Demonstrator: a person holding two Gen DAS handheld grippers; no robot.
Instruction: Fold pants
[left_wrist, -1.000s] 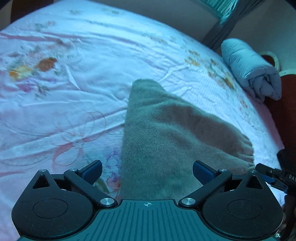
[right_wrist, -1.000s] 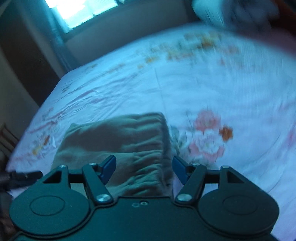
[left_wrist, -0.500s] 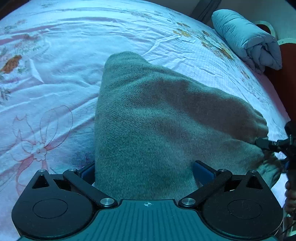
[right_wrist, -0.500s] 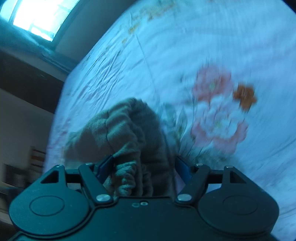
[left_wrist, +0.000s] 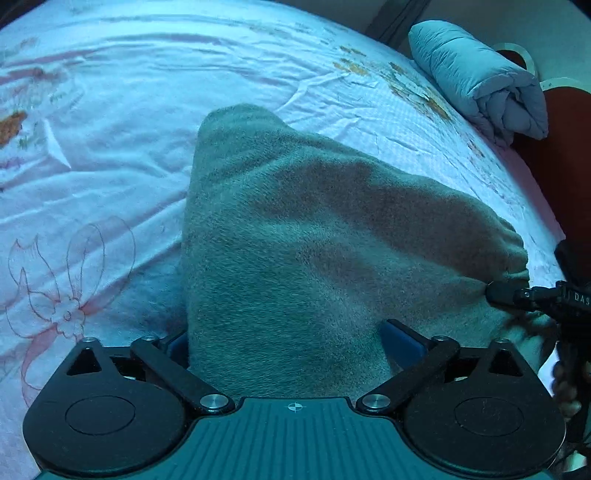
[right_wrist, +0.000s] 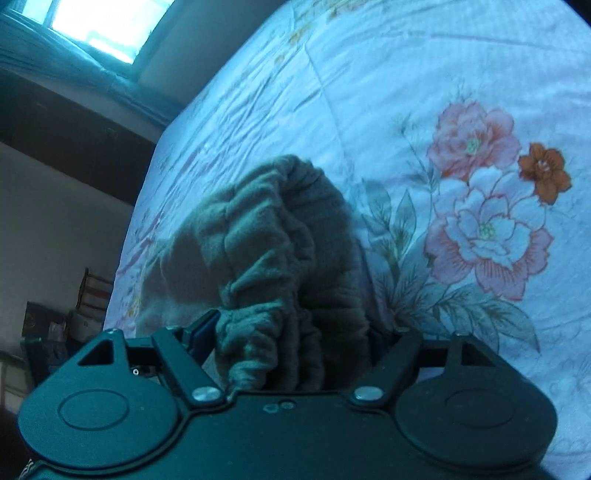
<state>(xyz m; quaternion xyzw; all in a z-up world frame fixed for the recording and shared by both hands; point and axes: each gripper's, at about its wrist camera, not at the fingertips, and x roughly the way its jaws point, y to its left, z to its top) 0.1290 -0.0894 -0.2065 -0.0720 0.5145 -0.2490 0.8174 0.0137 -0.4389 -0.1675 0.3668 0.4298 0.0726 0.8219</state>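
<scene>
- The pants (left_wrist: 314, 236), a fuzzy grey-brown fleece pair, lie on the bed near its front edge, one end raised off the sheet between the two tongs.
- Left tongs (left_wrist: 291, 341): the fingers stand wide apart with the plain cloth end filling the space between them; from this view I cannot tell whether they pinch the cloth or only straddle it.
- Right tongs (right_wrist: 291, 332): the gathered elastic waistband (right_wrist: 266, 236) is bunched between the fingers, which sit against it on both sides, gripping it.
- In the left wrist view the right tongs' tip meets the far corner of the pants at the right edge.
- The bed sheet (left_wrist: 129, 122) is pale with creases and printed pink and orange flowers (right_wrist: 487, 206).
- A rolled pale-blue quilt (left_wrist: 480, 77) lies at the far corner of the bed, well apart from the pants.
- A bright window (right_wrist: 99, 26) shows beyond the bed.
</scene>
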